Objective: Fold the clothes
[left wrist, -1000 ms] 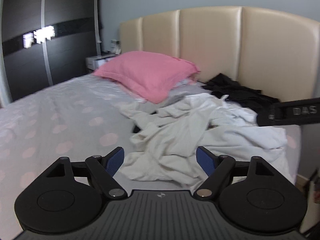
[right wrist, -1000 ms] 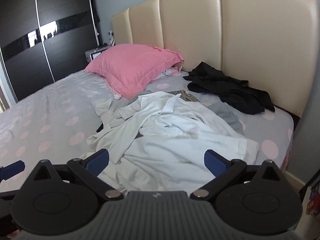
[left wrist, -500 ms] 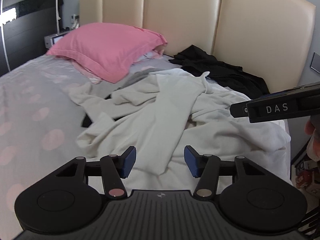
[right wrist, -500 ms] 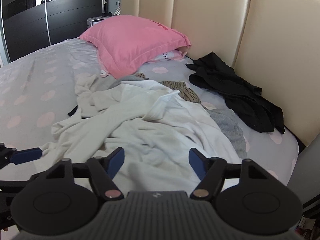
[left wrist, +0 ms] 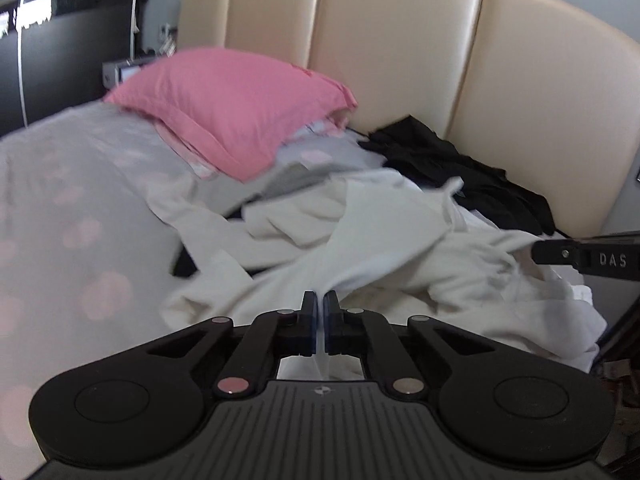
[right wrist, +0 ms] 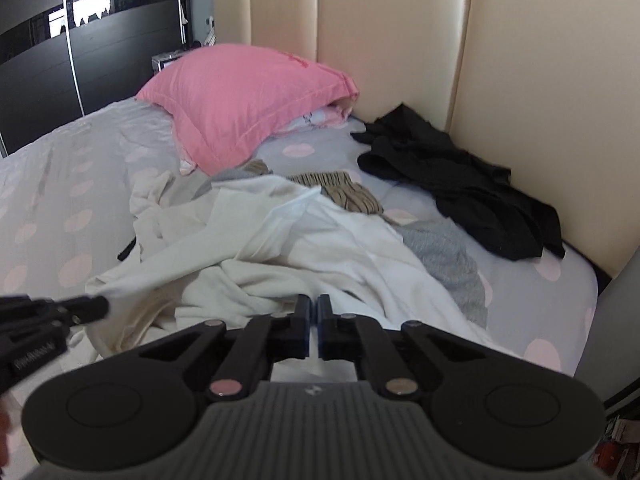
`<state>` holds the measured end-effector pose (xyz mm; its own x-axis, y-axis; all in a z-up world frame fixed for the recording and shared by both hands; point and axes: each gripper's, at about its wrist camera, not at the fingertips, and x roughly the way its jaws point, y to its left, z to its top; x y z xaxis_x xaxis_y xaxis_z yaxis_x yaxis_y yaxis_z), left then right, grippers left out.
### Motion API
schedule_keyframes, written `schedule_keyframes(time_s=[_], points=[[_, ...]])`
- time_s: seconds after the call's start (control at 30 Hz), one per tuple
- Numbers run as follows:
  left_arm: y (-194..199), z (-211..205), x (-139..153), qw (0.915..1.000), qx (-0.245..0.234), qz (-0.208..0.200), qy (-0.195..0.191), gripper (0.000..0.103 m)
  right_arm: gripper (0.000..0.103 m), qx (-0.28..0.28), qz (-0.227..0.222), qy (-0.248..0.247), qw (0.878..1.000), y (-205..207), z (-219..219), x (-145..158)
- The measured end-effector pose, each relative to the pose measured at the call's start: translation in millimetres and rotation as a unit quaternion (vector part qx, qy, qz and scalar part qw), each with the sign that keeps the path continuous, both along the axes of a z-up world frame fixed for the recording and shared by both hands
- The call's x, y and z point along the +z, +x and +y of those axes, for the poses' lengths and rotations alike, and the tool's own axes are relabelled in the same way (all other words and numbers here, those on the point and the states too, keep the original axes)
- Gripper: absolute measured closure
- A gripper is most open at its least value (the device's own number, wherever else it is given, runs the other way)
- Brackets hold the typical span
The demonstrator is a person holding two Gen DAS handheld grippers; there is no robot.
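Both grippers are down at the near edge of a crumpled white garment [left wrist: 360,240] on the bed [left wrist: 72,208].

L gripper [left wrist: 320,306]: fingers pinched together w/ a thin fold of the white cloth caught between the blue pads; fabric pulls up into a taut ridge running away from the tips. In the right wrist view the L gripper [right wrist: 94,306] enters from the left edge, its tip at the garment's left border.

R gripper [right wrist: 313,312]: fingers likewise clamped nearly together over the white garment [right wrist: 280,248]. The slit between the pads looks white, so it seems to have cloth, though the pinch itself is hard to make out. From the left wrist view the R gripper [left wrist: 556,252] pokes in from the right edge, tip touching the garment's right side.

Garment sits mid-bed toward the near side, sprawled & bunched, sleeves trailing left. Under/behind it: a grey garment [right wrist: 444,256] and a striped tan piece [right wrist: 344,192], both partly covered by the white one. A black garment [right wrist: 464,184] lies apart, heaped against the cream headboard [right wrist: 400,40]. A pink pillow [right wrist: 248,92] leans at the head of the bed, just behind the pile. Sheet is pale grey w/ pink dots. Dark wardrobe [right wrist: 48,48] at far left.
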<state>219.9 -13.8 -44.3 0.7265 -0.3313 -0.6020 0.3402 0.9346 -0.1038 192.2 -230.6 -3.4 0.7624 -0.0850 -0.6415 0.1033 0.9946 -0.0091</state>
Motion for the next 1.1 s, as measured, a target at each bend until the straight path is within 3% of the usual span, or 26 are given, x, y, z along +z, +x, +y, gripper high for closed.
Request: schedule_keyframes(time_s=[0.33, 0.43, 0.57, 0.7, 0.8, 0.87, 0.93, 1.0, 1.1], points=[[-52, 96, 97, 0.9931, 0.088, -0.068, 0.036, 0.102, 0.101, 0.091, -0.110, 0.004, 0.990, -46, 69, 76], [-84, 130, 125, 0.9849, 0.125, -0.106, 0.057, 0.102, 0.101, 0.124, -0.143, 0.015, 0.982, -64, 93, 108], [-130, 191, 162, 0.9723, 0.186, -0.131, 0.054, 0.102, 0.101, 0.172, -0.166, 0.048, 0.970, -88, 127, 148], [-180, 245, 194, 0.9530, 0.243, -0.169, 0.064, 0.102, 0.101, 0.233, -0.191, 0.054, 0.952, -120, 168, 175], [-219, 274, 219, 0.9301, 0.291, -0.209, 0.082, 0.102, 0.101, 0.280, -0.199, 0.075, 0.936, -139, 196, 193], [-246, 292, 235, 0.9119, 0.323, -0.233, 0.100, 0.102, 0.101, 0.296, -0.194, 0.083, 0.932, -145, 211, 197], [-261, 304, 239, 0.9003, 0.350, -0.231, 0.117, 0.102, 0.101, 0.308, -0.187, 0.089, 0.929, -150, 226, 198], [-277, 317, 241, 0.8886, 0.376, -0.226, 0.134, 0.102, 0.101, 0.306, -0.158, 0.092, 0.934, -146, 234, 184], [-287, 338, 213, 0.8809, 0.413, -0.175, 0.151, 0.102, 0.101, 0.289, -0.103, 0.079, 0.949, -133, 239, 142]])
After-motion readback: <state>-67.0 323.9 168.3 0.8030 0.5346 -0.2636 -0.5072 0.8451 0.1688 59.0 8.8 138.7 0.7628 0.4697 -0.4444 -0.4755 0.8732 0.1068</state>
